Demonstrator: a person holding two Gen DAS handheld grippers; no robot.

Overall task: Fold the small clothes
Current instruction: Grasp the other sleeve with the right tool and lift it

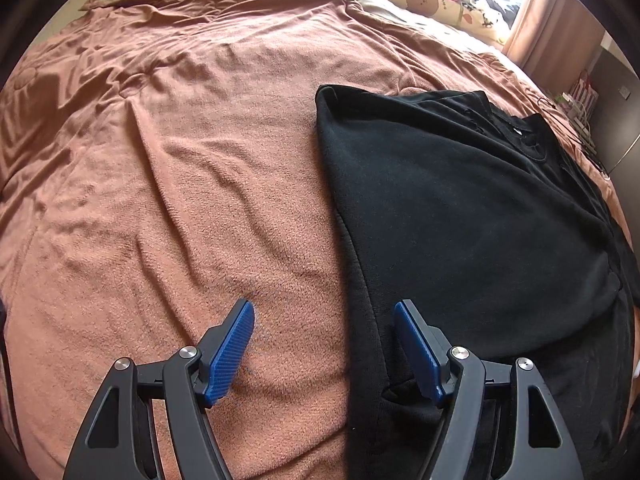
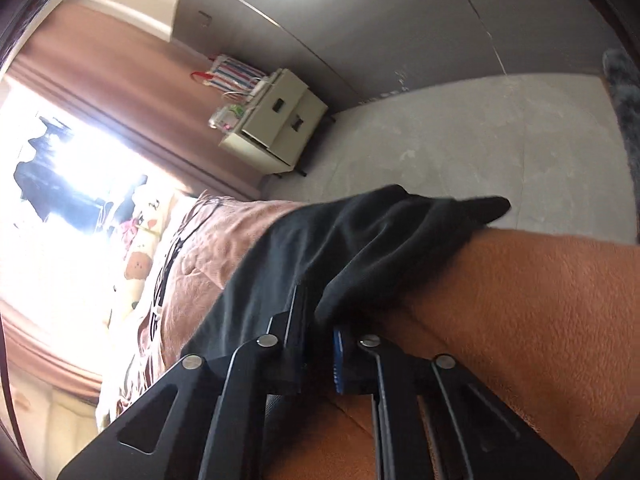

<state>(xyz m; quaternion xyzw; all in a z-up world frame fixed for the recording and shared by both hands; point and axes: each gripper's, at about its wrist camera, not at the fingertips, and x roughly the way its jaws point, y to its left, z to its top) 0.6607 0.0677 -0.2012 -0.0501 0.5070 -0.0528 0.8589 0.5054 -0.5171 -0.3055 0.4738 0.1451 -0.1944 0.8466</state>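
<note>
A black garment [image 1: 460,200] lies partly folded on the brown blanket [image 1: 200,160] of a bed, filling the right half of the left wrist view. My left gripper [image 1: 325,306] hangs open just above the garment's left edge, one blue pad [image 1: 234,344] over the blanket and the other over the black cloth. In the right wrist view my right gripper [image 2: 318,320] is shut on a bunched fold of the black garment [image 2: 360,240], which drapes away over the blanket [image 2: 520,300] toward the bed's edge.
Bear-print bedding [image 1: 440,4] and other clothes lie at the head of the bed by a pink curtain [image 1: 552,28]. Beyond the bed are a pale floor [image 2: 460,140], a cream nightstand [image 2: 276,128], a striped bag [image 2: 236,74] and a grey wardrobe [image 2: 360,20].
</note>
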